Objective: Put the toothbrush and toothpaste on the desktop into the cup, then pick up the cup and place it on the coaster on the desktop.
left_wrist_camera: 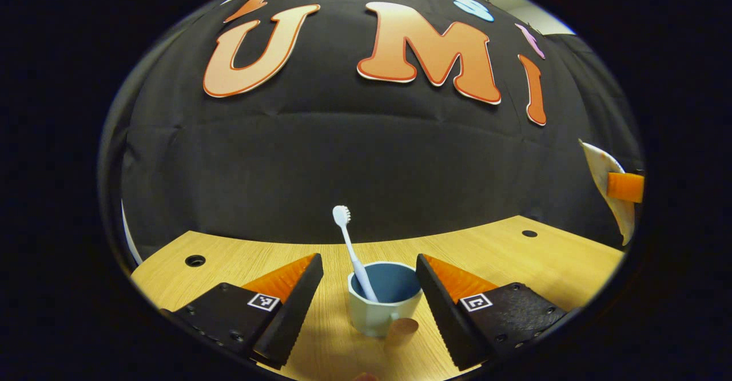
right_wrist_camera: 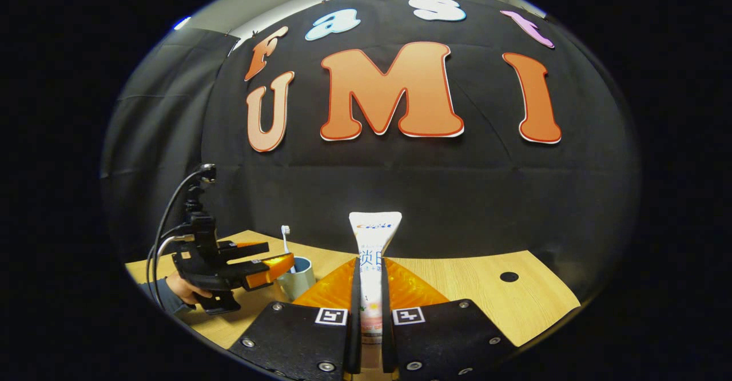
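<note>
The right gripper (right_wrist_camera: 369, 312) was nearest in the right gripper view, squeezed tight on the toothpaste (right_wrist_camera: 373, 266), with both fingers pressing on the tube's lower part. The tube was white with a flat top end and stood straight up, lifted above the counter (right_wrist_camera: 486, 284). It looked soft and light, so a hard squeeze could dent it, and holding it low down near the stiff cap end seemed best. It might be a bit slippery too. In the left gripper view, the left gripper (left_wrist_camera: 369, 304) was open wide and held nothing. The cup (left_wrist_camera: 383, 301) sat on the counter between its two fingers, not touching them as far as I could tell. The cup was pale outside and blue inside, with a small handle on its near side. It looked hard and could break if dropped, so gripping its sides firmly seemed right. The toothbrush (left_wrist_camera: 353, 252) was already in the cup. It was thin, stiff and white, leaning to the far left with its brush end up.
</note>
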Demonstrator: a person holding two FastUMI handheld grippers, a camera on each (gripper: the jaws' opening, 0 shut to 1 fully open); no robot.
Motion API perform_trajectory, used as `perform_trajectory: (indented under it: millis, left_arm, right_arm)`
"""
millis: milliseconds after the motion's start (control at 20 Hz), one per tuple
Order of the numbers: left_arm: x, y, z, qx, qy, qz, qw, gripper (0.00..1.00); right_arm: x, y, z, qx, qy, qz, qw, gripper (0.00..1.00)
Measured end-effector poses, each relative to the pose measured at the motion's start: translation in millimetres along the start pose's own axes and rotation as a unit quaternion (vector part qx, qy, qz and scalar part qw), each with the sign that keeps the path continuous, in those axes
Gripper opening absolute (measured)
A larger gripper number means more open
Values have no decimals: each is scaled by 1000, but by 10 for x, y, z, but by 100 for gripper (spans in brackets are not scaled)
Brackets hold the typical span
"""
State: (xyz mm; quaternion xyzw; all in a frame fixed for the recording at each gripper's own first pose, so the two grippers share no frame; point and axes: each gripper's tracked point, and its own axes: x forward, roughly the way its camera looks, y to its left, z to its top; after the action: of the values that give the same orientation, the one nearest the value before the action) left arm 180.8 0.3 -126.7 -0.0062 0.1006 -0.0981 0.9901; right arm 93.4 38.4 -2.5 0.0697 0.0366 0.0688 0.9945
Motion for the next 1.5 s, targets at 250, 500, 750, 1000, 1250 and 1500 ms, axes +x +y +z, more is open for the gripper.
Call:
perform_trajectory:
  millis: [250, 500, 750, 1000, 1250, 1500]
  left_arm:
    - [-457, -48, 40, -35, 5, -3, 999, 98]
    - [-786, -111, -98, -31, 14, 11, 999, 97]
    - [-1016, 114, -195, -4, 16, 37, 999, 98]
    - [-1220, 391, -342, -10, 19, 62, 998, 98]
    - [-1319, 573, -492, -30, 22, 79, 996, 98]
    - [-1298, 617, -649, -41, 34, 83, 995, 97]
  right_arm:
    - [205, 259, 219, 26, -40, 34, 998, 14]
    - [536, 634, 171, 34, -61, 66, 995, 14]
    - [979, 935, 77, 69, -65, 90, 991, 14]
    - [1349, 1144, 132, 81, -77, 108, 988, 14]
    - [1719, 1393, 52, 98, -59, 122, 986, 14]
    - [1965, 1677, -142, 67, -50, 140, 987, 14]
